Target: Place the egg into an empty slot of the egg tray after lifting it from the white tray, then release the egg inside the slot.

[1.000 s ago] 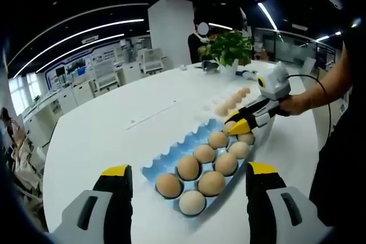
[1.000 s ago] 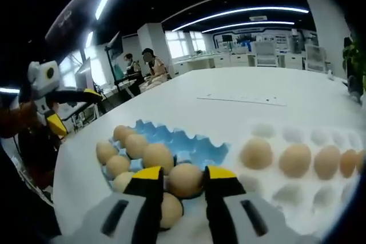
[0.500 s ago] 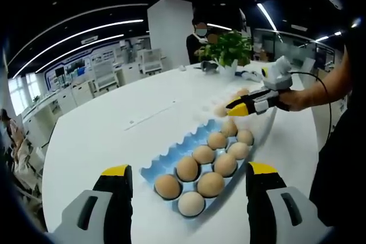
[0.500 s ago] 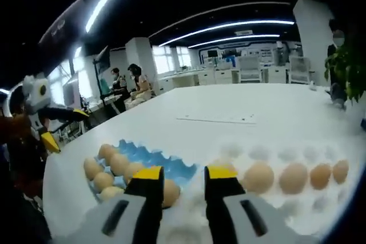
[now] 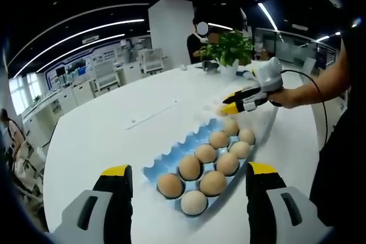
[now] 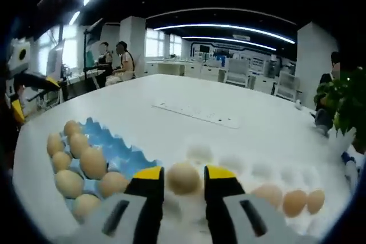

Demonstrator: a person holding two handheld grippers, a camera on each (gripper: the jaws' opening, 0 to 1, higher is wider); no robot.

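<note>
While the right tool [image 6: 183,179] hangs over the white tray [image 6: 269,175], an egg [image 6: 183,177] sits between its yellow-tipped jaws; whether they press it cannot be told. More eggs [image 6: 295,202] lie further along that tray. Beside it, on the white surface [image 5: 114,124], the blue egg tray [image 5: 171,155] holds nine eggs [image 5: 191,167], its far row empty. Near the surface's edge, the left tool [image 5: 189,171] hangs with jaws wide apart, holding nothing. A potted plant [image 5: 229,50] stands at the far edge.
</note>
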